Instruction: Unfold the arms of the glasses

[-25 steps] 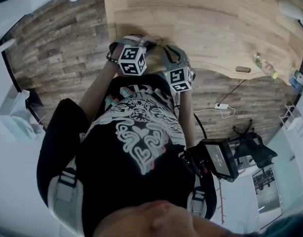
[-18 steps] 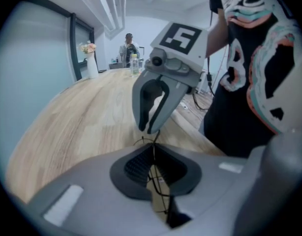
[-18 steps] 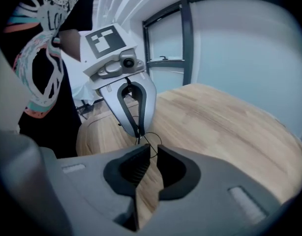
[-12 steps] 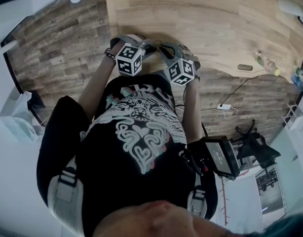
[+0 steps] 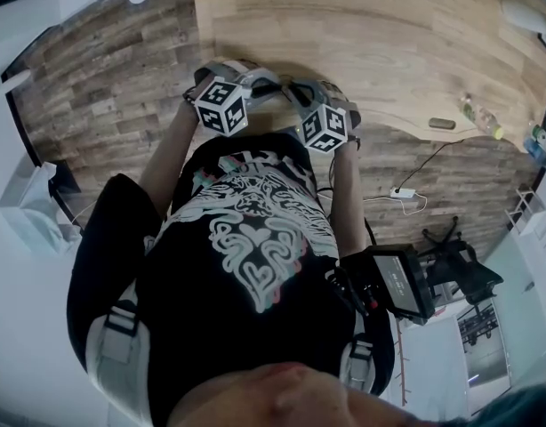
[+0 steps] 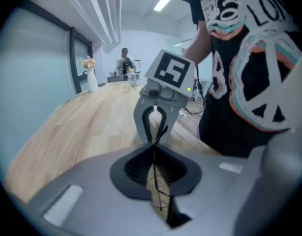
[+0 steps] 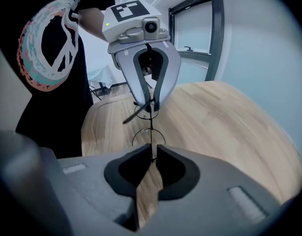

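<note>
Here we hold the glasses (image 7: 144,132) in the air between our two tools, low in front of the chest and just over the near edge of the wooden table (image 5: 362,34). The left gripper (image 7: 147,102) has its jaws clenched on one end of the thin wire frame. The right gripper (image 6: 156,137) is pinched shut on the other end, so the two tools point at each other with the frame spanning the gap. The right gripper view shows this best: one round lens ring sits just past our own jaw tips, and a second sits up at the left gripper's tips. The long axis of the glasses therefore runs straight from one gripper to the other. A dark temple arm (image 7: 134,115) juts sideways off the frame at the left gripper's end, toward the body, and we judge it to be partly swung out from its hinge. We cannot make out the other temple arm among the thin wires. Since that hinge lies nearest the left jaws, we judge the right gripper should keep the frame steady while the left one lets go and takes the arm. The wire is slender, so a twist between the two grips could bend it.
</note>
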Available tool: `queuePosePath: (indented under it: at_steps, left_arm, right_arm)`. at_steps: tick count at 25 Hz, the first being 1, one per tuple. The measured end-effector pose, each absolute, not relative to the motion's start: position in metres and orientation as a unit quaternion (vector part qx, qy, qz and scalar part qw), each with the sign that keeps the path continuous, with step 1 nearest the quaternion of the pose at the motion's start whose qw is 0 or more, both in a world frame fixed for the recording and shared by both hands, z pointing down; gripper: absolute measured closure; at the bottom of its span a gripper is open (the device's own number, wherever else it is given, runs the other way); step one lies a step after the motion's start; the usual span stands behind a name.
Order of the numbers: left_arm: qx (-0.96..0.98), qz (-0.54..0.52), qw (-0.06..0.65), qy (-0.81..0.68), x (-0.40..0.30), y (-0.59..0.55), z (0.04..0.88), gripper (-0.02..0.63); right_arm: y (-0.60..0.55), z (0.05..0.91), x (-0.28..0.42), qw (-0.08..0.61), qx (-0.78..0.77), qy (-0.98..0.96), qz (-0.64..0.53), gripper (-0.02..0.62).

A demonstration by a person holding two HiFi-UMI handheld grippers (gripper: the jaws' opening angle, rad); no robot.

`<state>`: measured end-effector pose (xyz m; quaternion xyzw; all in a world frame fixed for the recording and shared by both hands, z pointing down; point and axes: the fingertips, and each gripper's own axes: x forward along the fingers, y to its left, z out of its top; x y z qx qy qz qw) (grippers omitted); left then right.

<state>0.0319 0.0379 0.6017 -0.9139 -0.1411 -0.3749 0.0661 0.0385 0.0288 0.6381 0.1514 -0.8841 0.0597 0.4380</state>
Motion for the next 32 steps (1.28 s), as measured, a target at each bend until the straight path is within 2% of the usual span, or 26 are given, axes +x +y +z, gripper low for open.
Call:
queuePosePath:
  at_steps: [13,32]
  left_arm:
    - [-0.945,-0.328,0.006,0.008,-0.008,0.016,0.566,0.609]
    - [-0.943,-0.329,0.032,0.025,-0.052,0.029,0.571,0.609]
  right_arm:
    - [0.026,0.636,0.037,0.447,0.172,-0.875,0.065,0.560]
    - [0.031,0.638,0.038,0.467,0.197,-0.860,0.063,0.560]
